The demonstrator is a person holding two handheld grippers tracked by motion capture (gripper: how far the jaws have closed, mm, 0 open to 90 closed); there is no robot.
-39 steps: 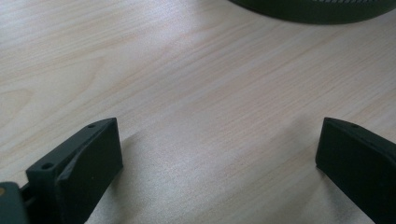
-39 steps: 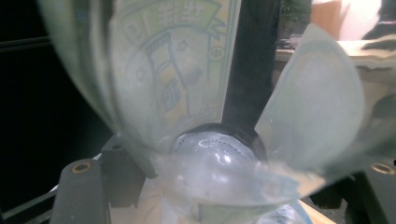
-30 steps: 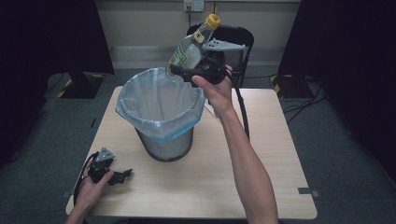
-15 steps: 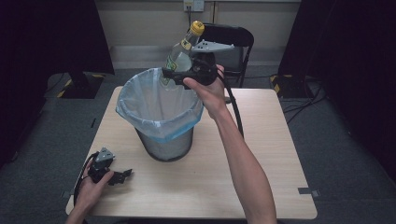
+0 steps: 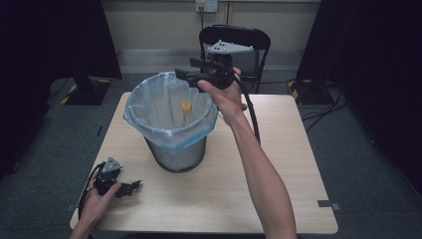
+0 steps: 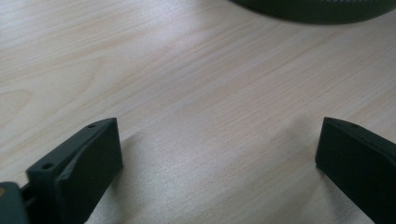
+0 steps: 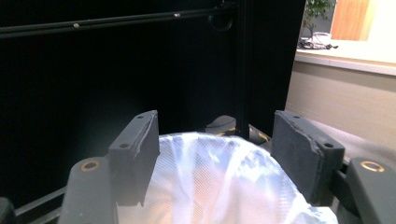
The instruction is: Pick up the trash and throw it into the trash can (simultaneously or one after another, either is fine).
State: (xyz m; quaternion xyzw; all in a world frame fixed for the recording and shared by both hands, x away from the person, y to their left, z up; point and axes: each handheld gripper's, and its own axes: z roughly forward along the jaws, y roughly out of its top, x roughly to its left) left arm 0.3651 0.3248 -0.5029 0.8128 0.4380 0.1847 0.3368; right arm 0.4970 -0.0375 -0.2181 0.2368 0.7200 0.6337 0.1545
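The right gripper (image 5: 191,74) hovers over the bin's (image 5: 174,149) two o'clock rim; its jaws, which have just been closing a little, stand apart with nothing between them. The bottle (image 5: 186,107) sits inside the liner (image 5: 149,129), yellow cap showing. The risk I see: drop that hand carelessly, snag the plastic and tip the bin, while the left gripper (image 5: 130,186) rests wide open and empty on the table (image 5: 278,164) at seven o'clock.

Light wood-grain surface (image 5: 278,164), square-ish, on grey carpet. Mesh bin (image 5: 175,154) w/ blue-white liner stands approx. centre, slightly toward 10 o'clock. Left gripper (image 5: 130,186) rests on it at 7 o'clock corner, near the bin.
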